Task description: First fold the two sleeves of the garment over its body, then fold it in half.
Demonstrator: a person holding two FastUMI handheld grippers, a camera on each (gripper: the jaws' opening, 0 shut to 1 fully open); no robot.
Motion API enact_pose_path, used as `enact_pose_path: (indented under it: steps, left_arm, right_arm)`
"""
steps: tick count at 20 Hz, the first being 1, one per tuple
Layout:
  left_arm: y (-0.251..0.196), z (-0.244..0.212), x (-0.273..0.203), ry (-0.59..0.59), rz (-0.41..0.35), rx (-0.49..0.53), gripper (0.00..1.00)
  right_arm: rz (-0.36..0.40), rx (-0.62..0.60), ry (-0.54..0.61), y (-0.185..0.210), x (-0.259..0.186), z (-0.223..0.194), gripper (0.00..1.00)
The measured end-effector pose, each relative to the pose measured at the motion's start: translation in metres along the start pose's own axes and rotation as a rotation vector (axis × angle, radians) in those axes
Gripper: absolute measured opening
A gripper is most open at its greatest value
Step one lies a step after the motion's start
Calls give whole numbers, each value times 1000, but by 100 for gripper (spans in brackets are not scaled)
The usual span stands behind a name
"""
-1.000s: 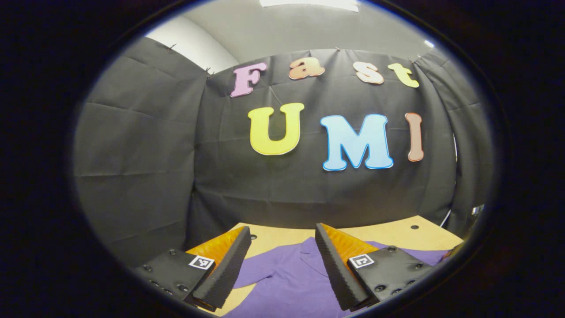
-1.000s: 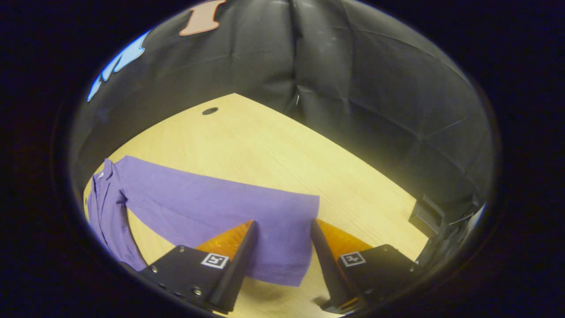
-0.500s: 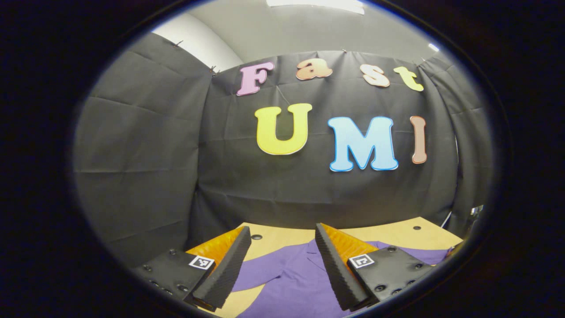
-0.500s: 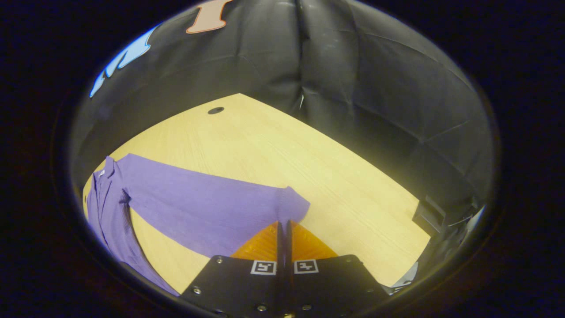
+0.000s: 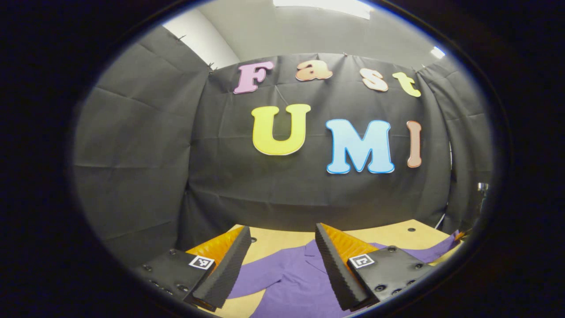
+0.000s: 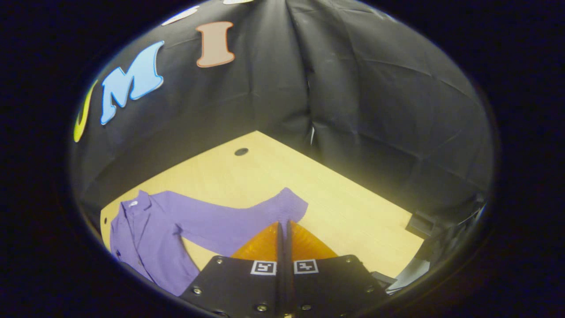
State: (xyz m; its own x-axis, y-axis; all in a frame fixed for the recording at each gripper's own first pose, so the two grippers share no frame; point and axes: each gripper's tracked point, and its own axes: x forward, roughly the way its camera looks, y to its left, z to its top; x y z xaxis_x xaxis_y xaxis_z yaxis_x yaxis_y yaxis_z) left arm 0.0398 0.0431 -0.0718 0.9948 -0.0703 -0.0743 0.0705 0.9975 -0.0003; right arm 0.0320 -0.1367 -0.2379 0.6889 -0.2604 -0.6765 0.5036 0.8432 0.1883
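A purple long-sleeved shirt (image 5: 291, 278) lies on the wooden table (image 5: 273, 240), collar toward the booth wall. My left gripper (image 5: 282, 228) hovers open above the shirt's upper body, with nothing between its fingers. In the right gripper view the shirt's body (image 6: 141, 238) lies at the lower left and one sleeve (image 6: 229, 221) stretches toward my right gripper (image 6: 283, 223). That gripper is shut on the sleeve's cuff end, and the cuff's corner (image 6: 291, 204) sticks out past the fingertips. In the left gripper view the held sleeve (image 5: 437, 248) rises off the table at the far right.
The table (image 6: 273, 176) has a small round hole (image 6: 241, 151) near its far corner, where the black cloth walls meet. A dark boxy object (image 6: 419, 221) sits off the table's right edge. Bare wood lies beyond the sleeve.
My right gripper closed on the sleeve's end and has lifted it, drawing it toward the shirt's body. The left gripper has stayed open and nearly still.
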Motion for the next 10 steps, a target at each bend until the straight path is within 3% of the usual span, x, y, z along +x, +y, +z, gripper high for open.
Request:
enact_pose_path:
  steps: [5, 10]
  left_arm:
    - [37, -9, -4, 5, 11, -10, 94]
    - [82, -14, -18, 6, 61, 12, 94]
  right_arm:
    - [103, 15, -115, 73, -27, 58, 0]
    - [215, -35, -174, 155, -43, 83, 0]
